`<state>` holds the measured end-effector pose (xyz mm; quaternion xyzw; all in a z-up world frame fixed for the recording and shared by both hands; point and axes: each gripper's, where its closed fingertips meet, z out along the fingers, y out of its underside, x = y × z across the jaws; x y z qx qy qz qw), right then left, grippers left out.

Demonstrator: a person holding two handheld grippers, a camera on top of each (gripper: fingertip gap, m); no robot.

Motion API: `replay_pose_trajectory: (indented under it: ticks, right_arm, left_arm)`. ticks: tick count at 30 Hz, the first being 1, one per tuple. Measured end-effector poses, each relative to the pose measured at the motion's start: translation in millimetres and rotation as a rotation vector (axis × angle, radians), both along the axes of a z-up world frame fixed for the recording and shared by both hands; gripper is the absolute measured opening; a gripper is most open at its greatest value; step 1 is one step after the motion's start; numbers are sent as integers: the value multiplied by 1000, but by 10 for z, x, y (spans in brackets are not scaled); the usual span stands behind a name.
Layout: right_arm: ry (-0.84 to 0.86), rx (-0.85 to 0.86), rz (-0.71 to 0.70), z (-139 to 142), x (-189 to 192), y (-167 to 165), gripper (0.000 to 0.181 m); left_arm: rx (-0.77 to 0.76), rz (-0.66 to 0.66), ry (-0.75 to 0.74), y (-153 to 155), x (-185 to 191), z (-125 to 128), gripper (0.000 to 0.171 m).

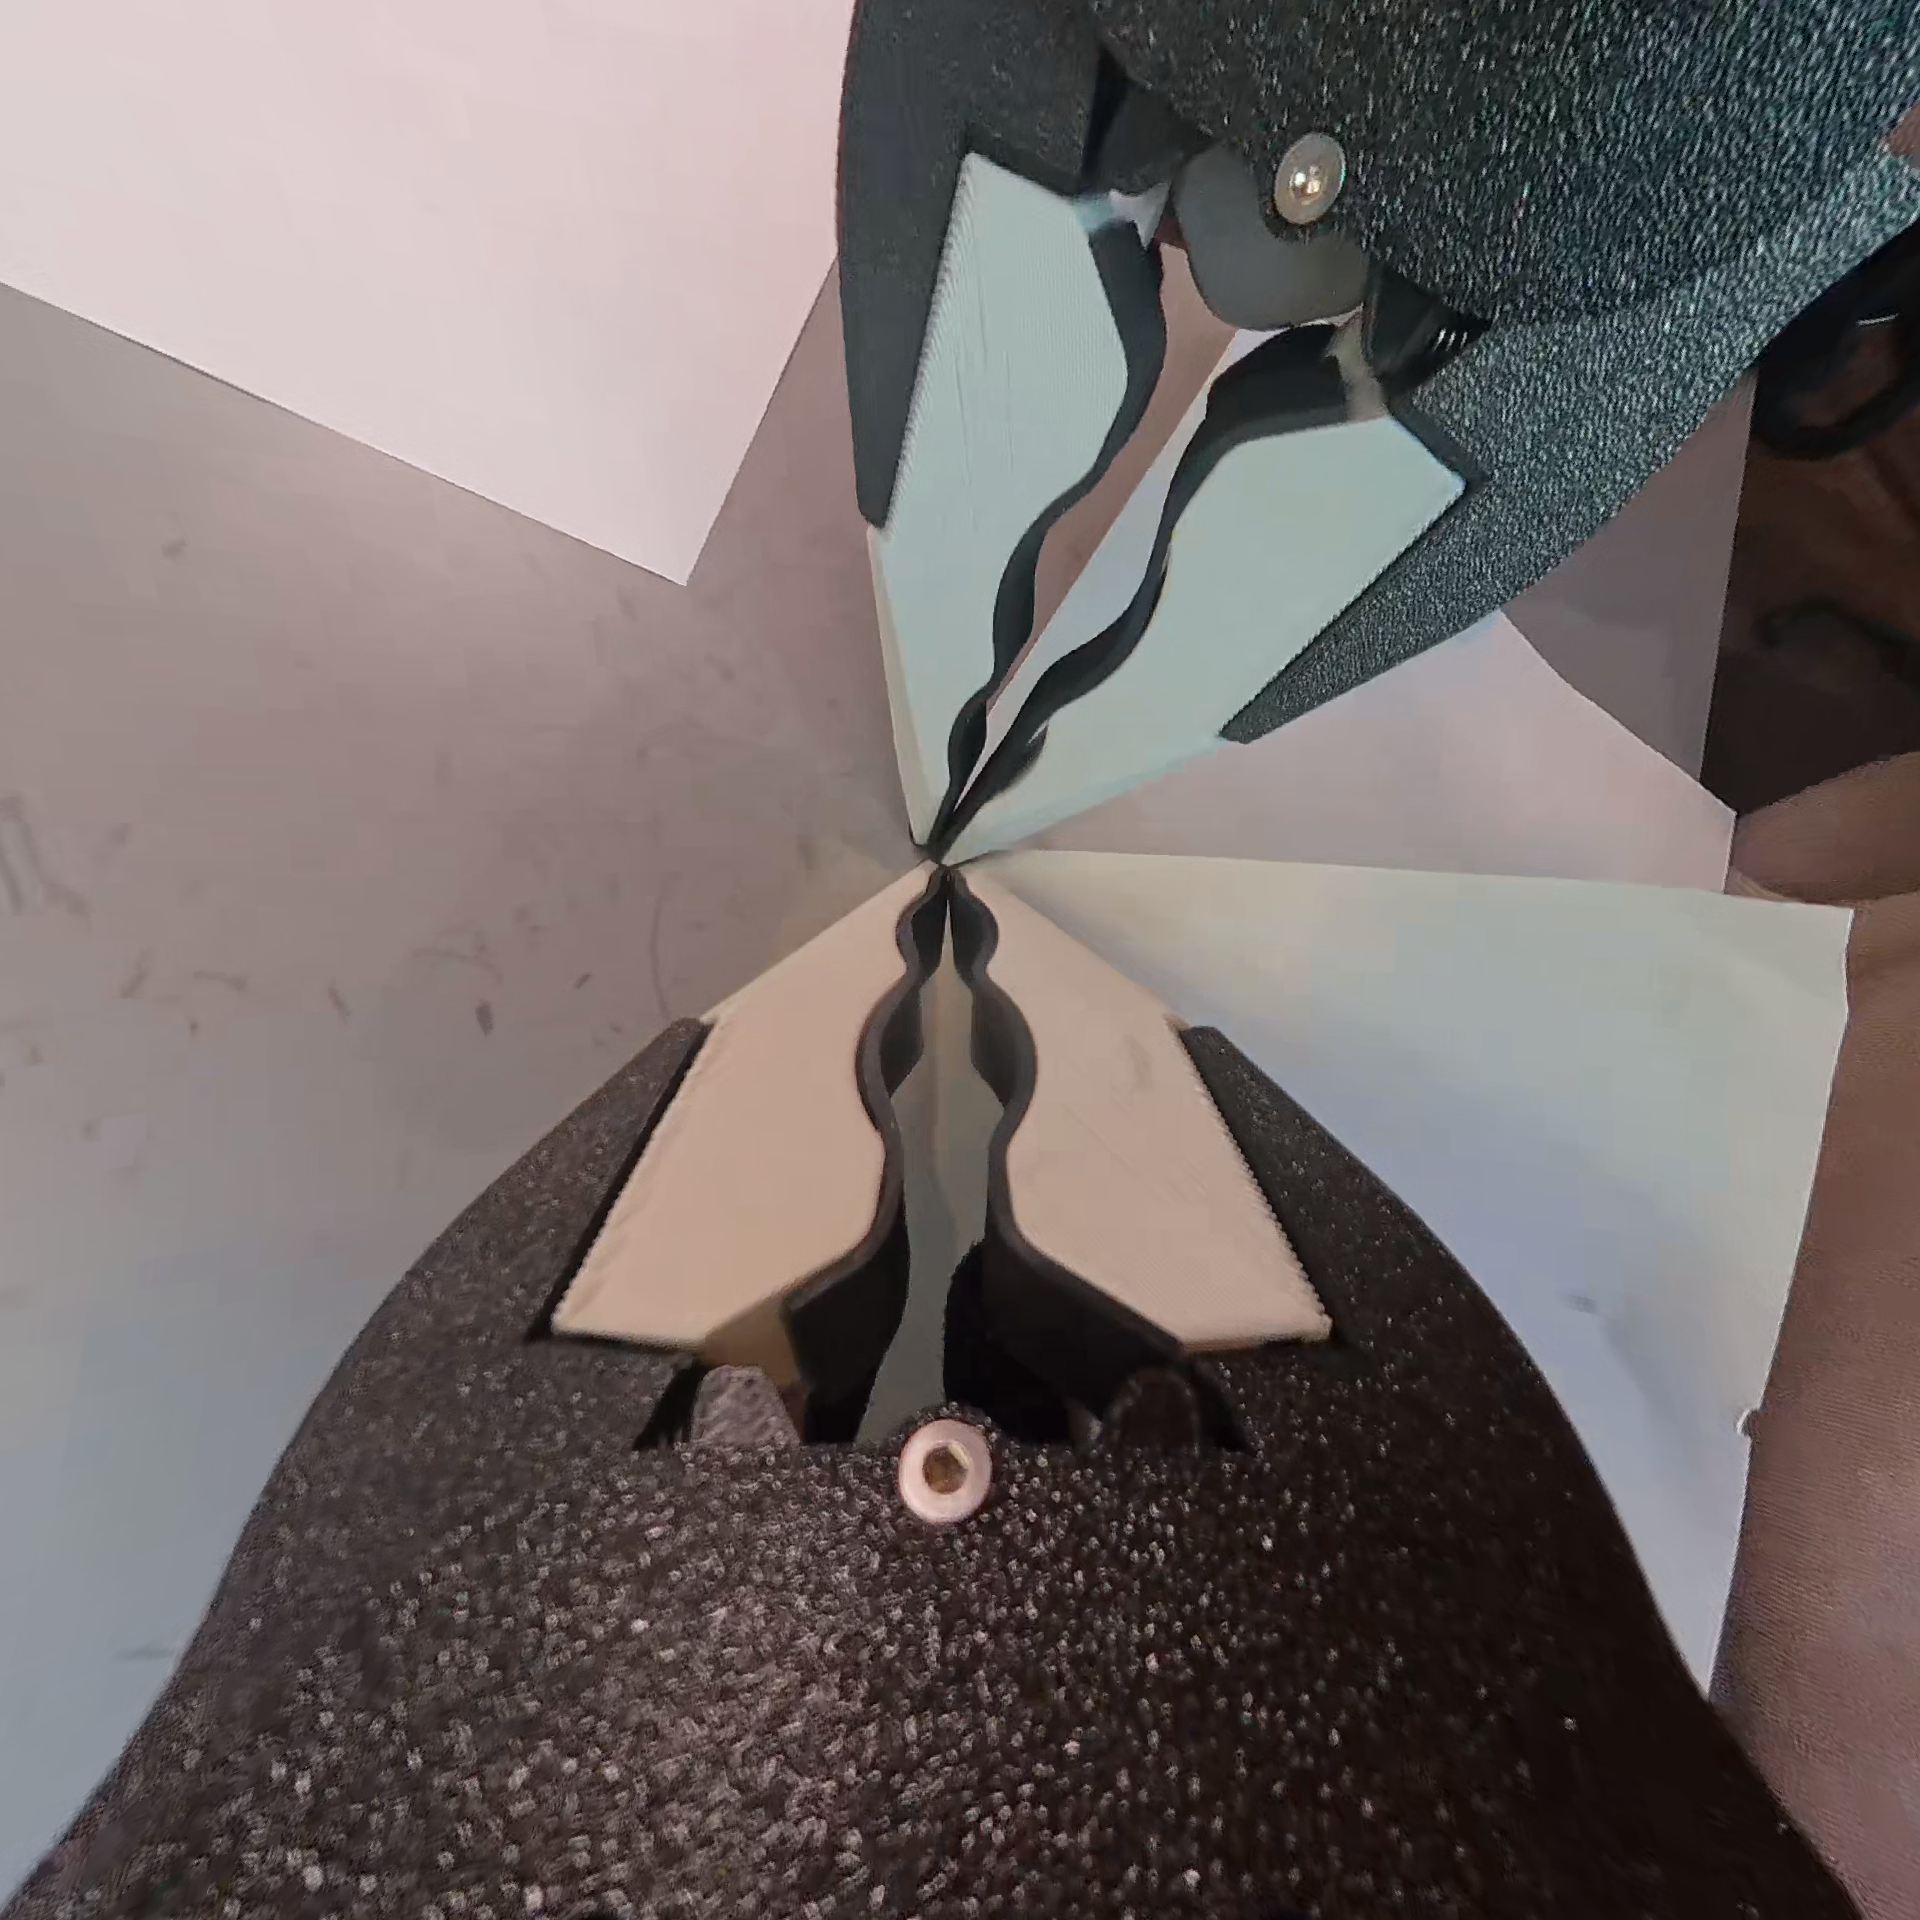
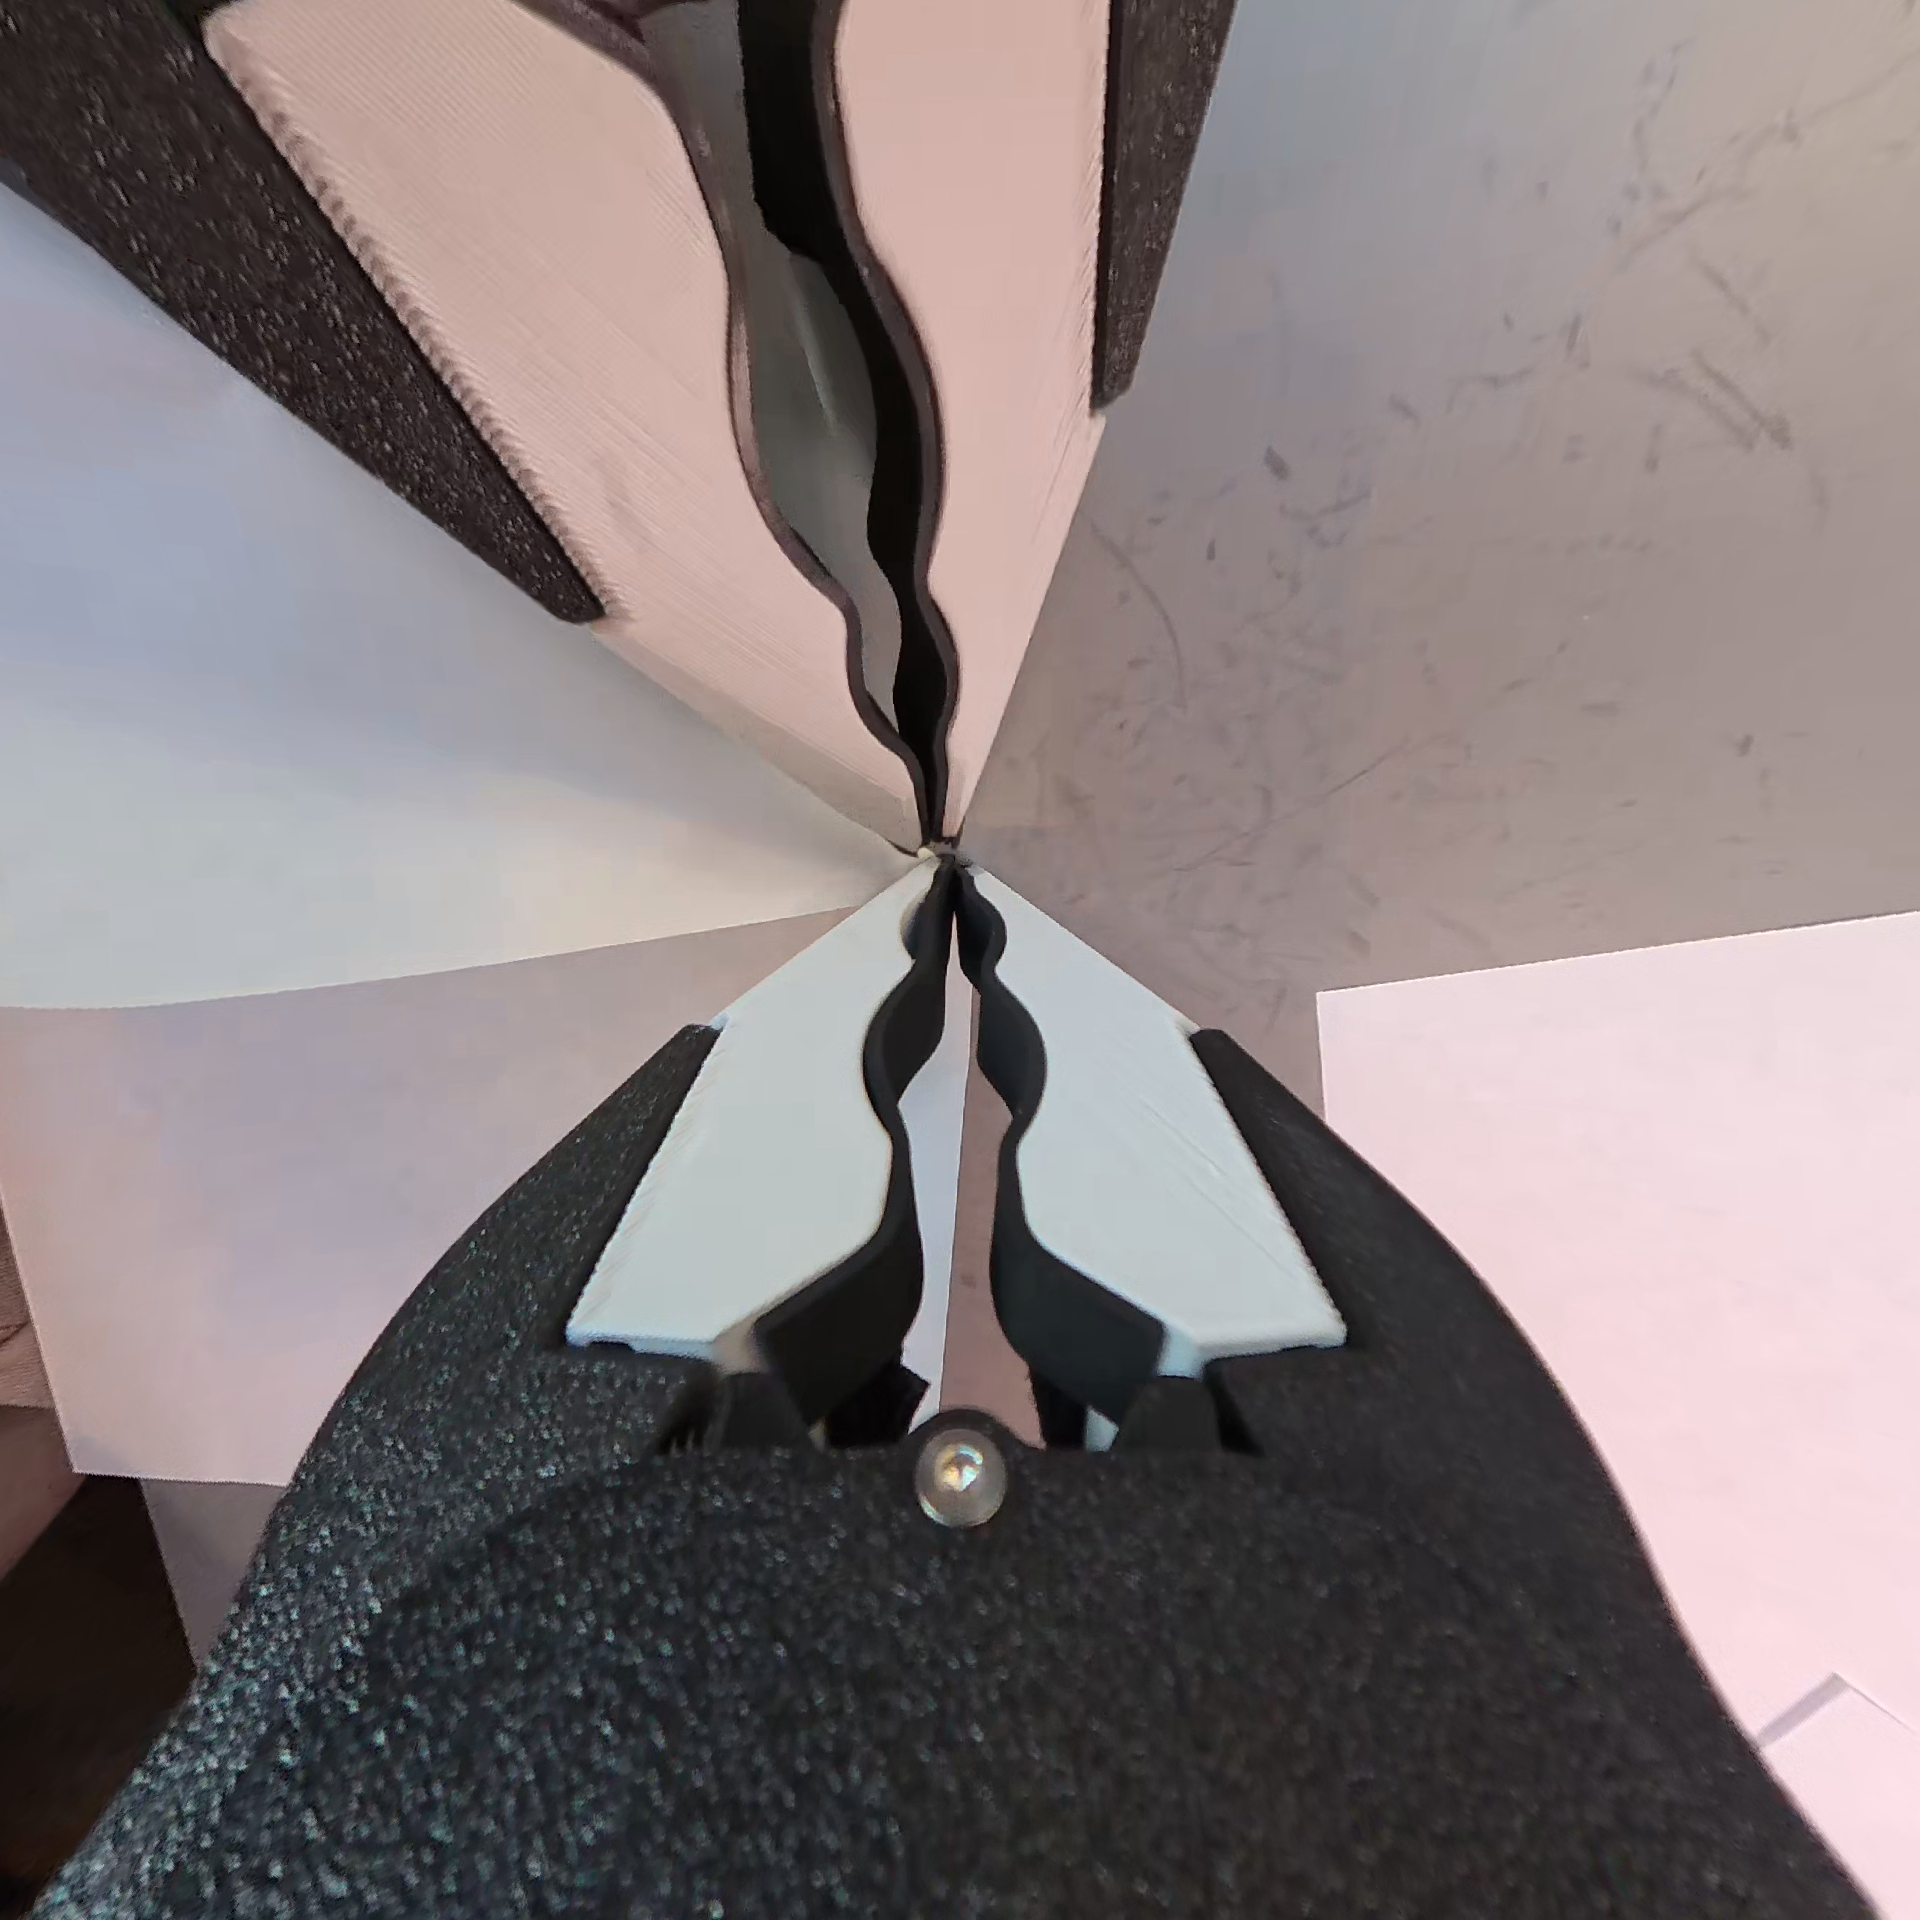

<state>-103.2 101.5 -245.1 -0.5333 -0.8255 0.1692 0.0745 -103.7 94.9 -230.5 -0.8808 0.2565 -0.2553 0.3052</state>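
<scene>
My left gripper (image 1: 943, 881) is shut, its beige fingers (image 1: 758, 1164) pinching the raised corner of a white paper sheet (image 1: 1455, 1060) that curls up from the grey table (image 1: 312, 831). My right gripper (image 2: 951, 875) is also shut, its pale fingers (image 2: 748, 1164) pinching the same corner of the sheet (image 2: 312, 790). The two grippers meet tip to tip. The right gripper comes in from above in the left wrist view (image 1: 940, 836), and the left one from above in the right wrist view (image 2: 935, 826). A lower layer of the sheet (image 2: 260, 1195) lies flat under the lifted part.
A second white sheet (image 1: 416, 229) lies flat on the scratched grey table, apart from the held one; it also shows in the right wrist view (image 2: 1621, 1247). A brown area (image 1: 1829, 1351) lies past the held sheet's far edge. Less than 4 cm separates the two grippers' tips.
</scene>
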Motion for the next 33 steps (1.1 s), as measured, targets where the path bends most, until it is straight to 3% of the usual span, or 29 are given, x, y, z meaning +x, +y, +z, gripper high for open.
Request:
replay_pose_trajectory:
  ticks: [17, 33]
  right_arm:
    - [60, 4, 15, 2, -6, -3, 0]
    - [81, 6, 26, 4, -9, -4, 0]
  left_arm:
    - [240, -154, 293, -22, 17, -140, 0]
    - [284, -61, 300, -25, 23, -140, 0]
